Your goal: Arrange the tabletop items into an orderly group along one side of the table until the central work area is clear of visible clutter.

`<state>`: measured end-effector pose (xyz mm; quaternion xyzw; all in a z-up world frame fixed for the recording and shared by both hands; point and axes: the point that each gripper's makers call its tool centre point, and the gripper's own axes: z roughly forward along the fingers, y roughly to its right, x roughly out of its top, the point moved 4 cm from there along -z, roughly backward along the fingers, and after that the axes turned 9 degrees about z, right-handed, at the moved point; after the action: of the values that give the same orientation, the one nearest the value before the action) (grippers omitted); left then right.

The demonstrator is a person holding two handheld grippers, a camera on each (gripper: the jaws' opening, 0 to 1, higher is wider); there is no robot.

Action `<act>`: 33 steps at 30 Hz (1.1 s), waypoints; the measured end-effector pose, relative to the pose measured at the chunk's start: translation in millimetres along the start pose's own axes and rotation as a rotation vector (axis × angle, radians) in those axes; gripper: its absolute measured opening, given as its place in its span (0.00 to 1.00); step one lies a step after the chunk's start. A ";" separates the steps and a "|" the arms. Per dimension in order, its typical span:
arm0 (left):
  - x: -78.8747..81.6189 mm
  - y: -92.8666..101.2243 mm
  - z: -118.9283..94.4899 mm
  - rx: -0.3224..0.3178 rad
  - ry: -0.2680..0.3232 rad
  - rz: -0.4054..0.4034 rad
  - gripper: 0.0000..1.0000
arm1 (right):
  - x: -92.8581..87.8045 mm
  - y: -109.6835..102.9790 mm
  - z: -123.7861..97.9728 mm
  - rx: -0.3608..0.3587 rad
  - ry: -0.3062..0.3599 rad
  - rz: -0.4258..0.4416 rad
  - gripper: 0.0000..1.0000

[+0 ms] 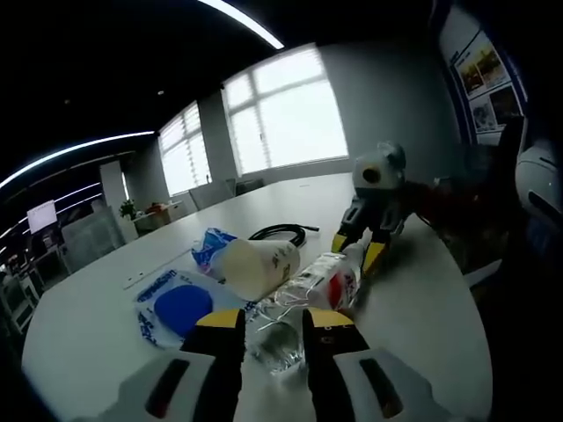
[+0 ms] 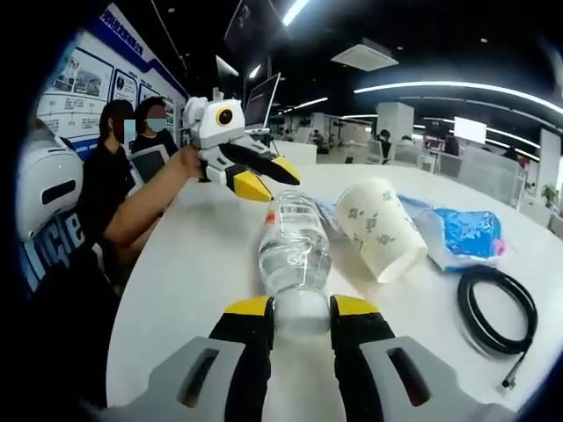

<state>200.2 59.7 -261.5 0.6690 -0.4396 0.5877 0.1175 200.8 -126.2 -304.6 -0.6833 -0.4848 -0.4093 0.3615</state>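
My left gripper (image 1: pixel 273 327) and right gripper (image 2: pixel 302 315) both straddle the bottle (image 2: pixel 295 255) with jaws spread; it may roll into the cup (image 2: pixel 380 227)

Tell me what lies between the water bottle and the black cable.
In the right gripper view, a tipped paper cup and a blue-and-white packet lie between the water bottle and the black cable.

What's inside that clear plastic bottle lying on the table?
The clear plastic bottle lies on its side on the white table, and looks see-through all along, with no coloured liquid. Whether any water is left I cannot tell. Its label hides part of the inside.
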 end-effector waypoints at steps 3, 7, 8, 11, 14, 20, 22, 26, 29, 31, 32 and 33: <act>-0.1 2.5 0.8 -0.014 0.002 -0.002 0.22 | -0.1 -0.8 -0.3 0.003 0.002 -0.001 0.23; -0.2 6.3 2.0 -0.029 0.004 -0.010 0.21 | -0.5 -2.3 -0.8 0.012 0.006 0.002 0.22; -0.1 6.4 2.0 -0.030 0.005 -0.014 0.20 | -0.4 -2.1 -0.9 0.012 0.007 0.002 0.22; 0.2 6.9 2.1 -0.034 0.007 -0.020 0.20 | -0.2 -2.1 -1.2 0.017 0.010 0.004 0.22; 0.2 7.3 2.1 -0.034 0.010 -0.031 0.20 | 0.5 -2.3 -1.5 0.018 0.014 0.011 0.22; 0.5 8.7 0.5 -0.043 0.007 -0.024 0.20 | 5.7 -3.3 -2.8 0.023 0.029 0.016 0.21; -1.0 6.7 -3.9 -0.035 -0.023 0.010 0.20 | 5.1 -3.3 -2.8 0.027 0.025 0.021 0.21; -9.2 -0.9 -7.3 -0.016 -0.063 0.006 0.24 | 4.9 -3.1 -3.4 0.028 0.015 0.016 0.21; -10.5 1.3 -7.8 -0.015 -0.061 0.009 0.25 | 7.2 -5.0 -4.5 0.023 0.014 0.009 0.21; -10.5 1.6 -8.0 -0.012 -0.063 0.007 0.25 | 10.2 -6.4 -6.5 0.019 0.020 -0.001 0.21; -11.3 1.8 -8.5 -0.011 -0.062 0.008 0.25 | 11.5 -6.8 -7.4 0.019 0.026 -0.003 0.21; -11.8 1.5 -8.7 -0.012 -0.056 0.002 0.25 | 12.9 -7.4 -8.2 0.021 0.030 -0.007 0.21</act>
<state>194.1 70.0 -270.1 0.6842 -0.4467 0.5662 0.1086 194.5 -126.8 -288.8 -0.6716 -0.4859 -0.4157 0.3743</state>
